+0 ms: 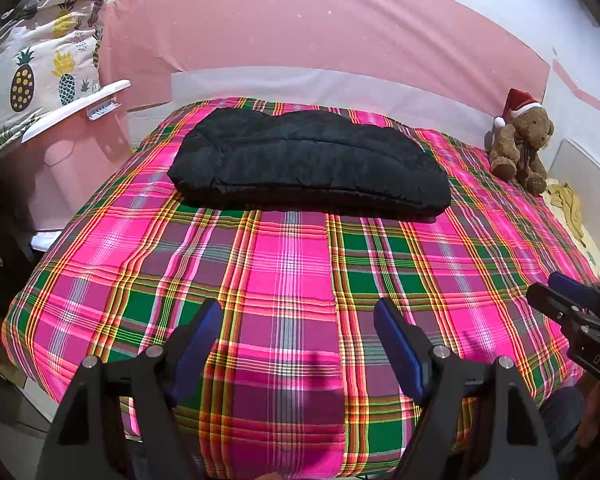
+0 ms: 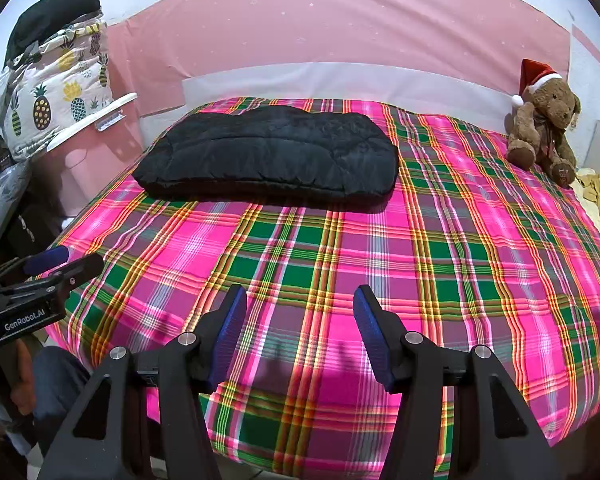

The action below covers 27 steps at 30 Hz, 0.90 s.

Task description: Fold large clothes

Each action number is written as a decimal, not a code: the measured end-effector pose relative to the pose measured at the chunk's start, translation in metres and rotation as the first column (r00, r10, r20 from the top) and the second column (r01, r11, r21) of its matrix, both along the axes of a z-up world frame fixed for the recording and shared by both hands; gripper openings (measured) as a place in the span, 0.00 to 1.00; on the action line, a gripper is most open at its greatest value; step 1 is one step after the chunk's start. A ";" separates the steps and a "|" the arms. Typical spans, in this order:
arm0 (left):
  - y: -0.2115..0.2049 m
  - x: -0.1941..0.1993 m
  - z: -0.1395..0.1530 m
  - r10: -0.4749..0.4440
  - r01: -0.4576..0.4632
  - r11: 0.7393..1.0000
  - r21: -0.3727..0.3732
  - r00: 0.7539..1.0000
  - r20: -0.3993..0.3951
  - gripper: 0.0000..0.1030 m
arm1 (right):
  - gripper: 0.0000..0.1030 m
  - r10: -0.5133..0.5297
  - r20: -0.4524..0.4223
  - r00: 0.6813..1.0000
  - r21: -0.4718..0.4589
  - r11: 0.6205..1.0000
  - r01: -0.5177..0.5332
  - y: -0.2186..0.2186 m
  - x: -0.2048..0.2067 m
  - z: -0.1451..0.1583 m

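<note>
Black padded garment (image 1: 308, 164), folded into a thick oblong, lies flat on the plaid bed (image 1: 284, 280) toward the far edge, nearer the far left corner in the right wrist view (image 2: 268, 154). Left gripper (image 1: 298, 344): jaws wide apart, nothing between the blue pads, held above the near edge. Right gripper (image 2: 300, 332): likewise wide open and empty, also above the near edge. Each view catches the other tool from the side; only the right view shows the left tool's "GenRobot.AI" label. Teddy bear (image 2: 544, 132) in a Santa hat sits at the far right corner. Pineapple-print bedding (image 2: 56, 100) is stacked off the bed's left side.
</note>
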<state>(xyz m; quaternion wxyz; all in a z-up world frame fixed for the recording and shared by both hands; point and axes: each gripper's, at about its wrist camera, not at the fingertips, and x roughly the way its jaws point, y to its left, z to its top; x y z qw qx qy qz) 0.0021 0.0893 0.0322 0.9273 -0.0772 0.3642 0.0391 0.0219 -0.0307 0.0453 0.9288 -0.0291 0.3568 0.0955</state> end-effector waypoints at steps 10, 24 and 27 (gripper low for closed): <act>-0.001 0.002 -0.003 0.002 -0.002 1.000 0.005 1.000 -0.009 0.77 | 0.54 0.002 -0.003 1.000 0.000 1.000 -0.002 -0.003 0.001 -0.001; 0.002 0.003 -0.006 0.017 -0.017 1.000 -0.001 1.000 0.008 0.77 | 0.54 -0.002 -0.009 1.000 0.001 1.000 0.002 -0.009 0.003 -0.004; 0.003 0.003 -0.005 0.024 -0.024 1.000 0.004 1.000 0.010 0.77 | 0.54 -0.003 -0.007 1.000 0.002 1.000 0.003 -0.009 0.003 -0.004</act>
